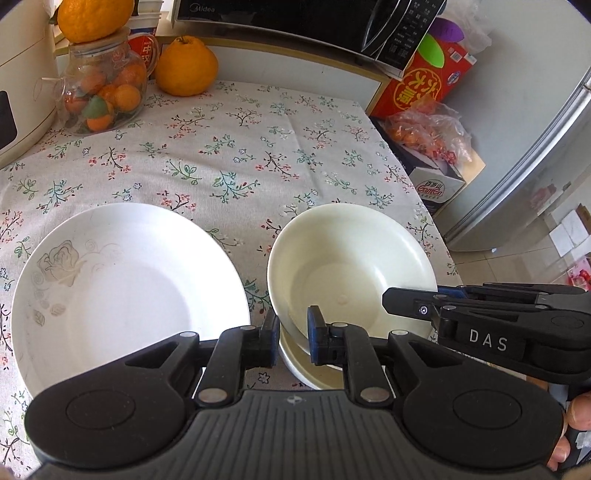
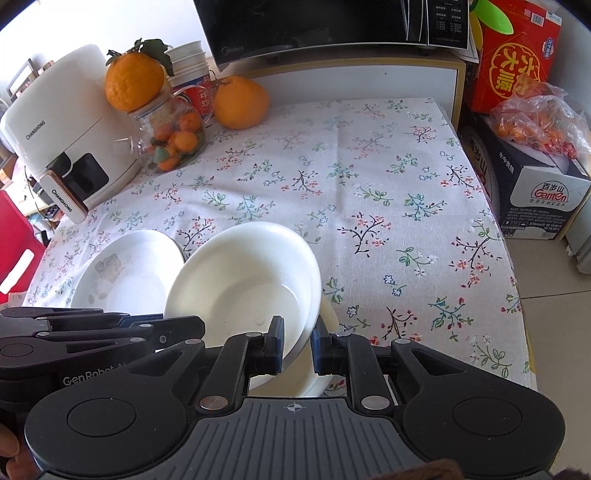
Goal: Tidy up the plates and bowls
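Note:
A white bowl (image 1: pixel 351 266) (image 2: pixel 240 280) sits tilted on the floral tablecloth, on top of another white dish (image 1: pixel 314 376) (image 2: pixel 330 317) whose edge shows below it. My left gripper (image 1: pixel 293 332) (image 2: pixel 199 328) is shut on the bowl's near left rim. My right gripper (image 2: pixel 298 343) (image 1: pixel 391 299) is shut on its near right rim. A white plate with a grey rose print (image 1: pixel 129 295) (image 2: pixel 122 280) lies flat just left of the bowl.
At the back left stand a white appliance (image 2: pixel 62 147), a glass jar of small oranges (image 1: pixel 107 92) and a large orange (image 1: pixel 186 66). A black microwave (image 1: pixel 295 22) is at the back. Boxes (image 2: pixel 535 192) and a fridge (image 1: pixel 535 147) stand beyond the table's right edge.

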Motion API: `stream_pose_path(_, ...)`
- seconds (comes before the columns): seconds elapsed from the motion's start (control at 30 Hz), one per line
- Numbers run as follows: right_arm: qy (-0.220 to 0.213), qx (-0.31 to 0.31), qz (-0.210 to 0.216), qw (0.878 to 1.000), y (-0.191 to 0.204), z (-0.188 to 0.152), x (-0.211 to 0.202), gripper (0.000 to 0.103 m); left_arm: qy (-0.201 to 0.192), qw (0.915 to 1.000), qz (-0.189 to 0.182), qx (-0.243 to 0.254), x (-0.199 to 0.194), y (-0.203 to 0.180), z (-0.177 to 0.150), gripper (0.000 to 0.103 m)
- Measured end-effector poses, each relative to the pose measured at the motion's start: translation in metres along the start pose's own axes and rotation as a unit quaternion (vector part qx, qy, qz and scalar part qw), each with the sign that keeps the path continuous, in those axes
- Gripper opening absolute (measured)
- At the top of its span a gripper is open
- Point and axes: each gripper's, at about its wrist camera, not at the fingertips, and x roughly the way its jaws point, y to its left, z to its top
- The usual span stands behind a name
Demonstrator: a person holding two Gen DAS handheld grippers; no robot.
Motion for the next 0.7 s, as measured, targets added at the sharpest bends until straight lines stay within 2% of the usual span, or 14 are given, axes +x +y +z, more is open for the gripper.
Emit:
stream_pose_path(0.43, -0.007, -0.007, 0.013, 1.0, 0.001, -0.002, -0.011, 0.017, 0.006, 0.9999, 0.008, 0.01, -0.005, -0.006, -0.001, 0.015)
stream_pose_path(0.7, 0.004, -0.019, 0.016, 1.0, 0.001, -0.01, -0.012, 0.017, 0.036, 0.999, 0.017, 0.017, 0.002, -0.007, -0.004, 0.017)
